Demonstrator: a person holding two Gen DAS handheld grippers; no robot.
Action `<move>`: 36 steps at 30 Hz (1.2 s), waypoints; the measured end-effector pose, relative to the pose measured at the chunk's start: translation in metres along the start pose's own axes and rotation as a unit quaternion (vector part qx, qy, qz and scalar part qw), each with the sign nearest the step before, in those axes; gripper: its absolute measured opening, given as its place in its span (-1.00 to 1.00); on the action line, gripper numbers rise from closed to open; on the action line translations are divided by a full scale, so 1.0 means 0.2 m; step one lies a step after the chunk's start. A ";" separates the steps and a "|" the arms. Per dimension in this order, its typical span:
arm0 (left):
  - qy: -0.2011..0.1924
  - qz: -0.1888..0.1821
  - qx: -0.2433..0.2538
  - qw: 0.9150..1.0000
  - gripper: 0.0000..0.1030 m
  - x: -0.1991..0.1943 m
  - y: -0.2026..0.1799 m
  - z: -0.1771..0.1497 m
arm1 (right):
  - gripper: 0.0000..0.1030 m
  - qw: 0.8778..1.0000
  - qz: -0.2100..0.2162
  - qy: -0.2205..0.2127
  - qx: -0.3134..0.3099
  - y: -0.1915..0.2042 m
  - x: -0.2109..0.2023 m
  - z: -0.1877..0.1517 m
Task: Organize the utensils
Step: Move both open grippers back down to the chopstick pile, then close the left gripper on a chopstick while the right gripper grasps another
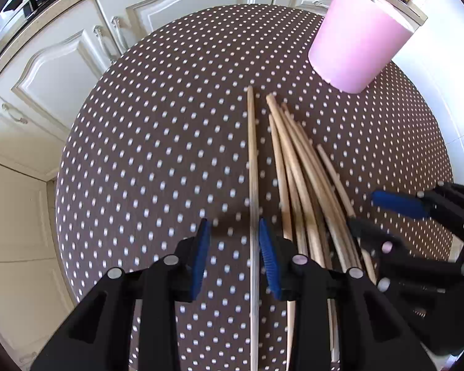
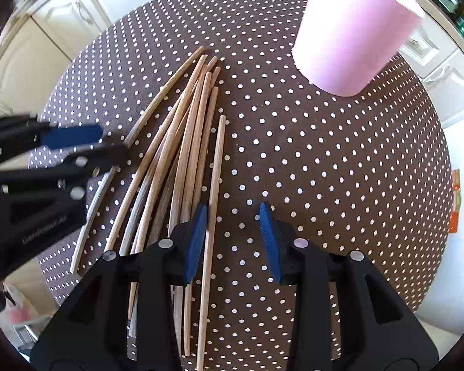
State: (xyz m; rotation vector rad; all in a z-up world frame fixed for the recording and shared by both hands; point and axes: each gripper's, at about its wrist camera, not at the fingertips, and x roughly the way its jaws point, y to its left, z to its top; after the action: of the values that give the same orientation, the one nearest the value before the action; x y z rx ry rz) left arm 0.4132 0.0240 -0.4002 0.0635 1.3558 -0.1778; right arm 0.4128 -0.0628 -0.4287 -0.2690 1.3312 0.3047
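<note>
Both tongs, left [image 1: 233, 253] and right [image 2: 233, 238], hang open over the chopsticks [image 2: 188, 142], whose long axes run toward the pink cup [image 2: 352, 31]; one lies between the left jaws.

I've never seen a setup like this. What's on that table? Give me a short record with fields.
surface: round table with brown, white-dotted cloth
container: pink cup, upright, a wooden stick standing in it
utensils: loose pile of wooden sticks lying flat
separate stick: single wooden stick apart from the pile
left gripper: open, single stick between its jaws
right gripper: open, beside the pile's outermost stick
</note>
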 end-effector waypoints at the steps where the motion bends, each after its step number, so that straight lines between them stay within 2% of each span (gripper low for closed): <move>1: 0.002 0.003 0.003 1.000 -0.36 0.01 0.00 0.03 | -0.35 1.000 -0.001 0.003 -0.002 0.02 0.00 0.03; 3: 0.007 0.008 0.010 1.000 -0.36 0.02 -0.02 0.09 | -0.48 1.000 -0.002 0.008 -0.001 0.02 0.01 0.07; 5: 0.012 0.007 0.014 1.000 -0.36 0.04 -0.03 0.14 | -0.72 1.000 0.001 0.014 0.005 -0.02 0.00 0.10; 6: 0.016 0.002 0.014 1.000 -0.36 0.05 -0.04 0.18 | -0.78 1.000 0.004 0.016 0.009 -0.05 0.00 0.11; 14: 0.034 0.008 0.024 0.999 -0.37 0.12 -0.08 0.36 | -0.88 0.995 0.072 0.043 0.061 -0.21 0.02 0.20; 15: 0.035 0.012 0.030 0.999 -0.39 0.13 -0.09 0.38 | -0.88 0.994 0.074 0.045 0.063 -0.24 0.00 0.21; 16: 0.035 0.022 0.037 0.998 -0.49 0.13 -0.09 0.39 | -0.88 0.994 0.076 0.047 0.063 -0.26 -0.01 0.22; 18: 0.028 0.025 0.032 0.999 -0.69 0.14 -0.08 0.35 | -0.88 0.994 0.078 0.051 0.063 -0.27 -0.02 0.24; 19: 0.024 0.022 0.023 0.999 -0.86 0.12 -0.10 0.35 | -0.89 0.994 0.079 0.051 0.062 -0.26 -0.02 0.25; 20: 0.021 0.017 0.012 1.000 -0.88 0.11 -0.10 0.34 | -0.90 0.993 0.081 0.049 0.063 -0.26 -0.02 0.26; 26: 0.005 0.010 0.005 1.000 -0.90 0.09 -0.10 0.33 | -0.90 0.992 0.096 0.044 0.073 -0.32 0.00 0.19; 29: -0.009 0.007 -0.010 1.000 -0.90 0.06 -0.05 0.23 | -0.89 0.991 0.104 0.039 0.079 -0.37 0.01 0.14; 32: -0.039 -0.016 -0.032 0.999 -0.90 -0.01 -0.02 0.18 | -0.89 0.989 0.110 0.033 0.091 -0.44 0.02 0.09; 36: -0.060 -0.033 -0.048 0.997 -0.90 -0.09 0.01 0.14 | -0.89 0.985 0.128 0.012 0.111 -0.53 -0.02 0.04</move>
State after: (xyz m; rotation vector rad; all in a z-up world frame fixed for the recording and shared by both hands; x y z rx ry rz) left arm 0.4374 0.0234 -0.3773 -0.0711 1.2460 -0.1700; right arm 0.4579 -0.1590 -0.4204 0.0875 1.4131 0.3664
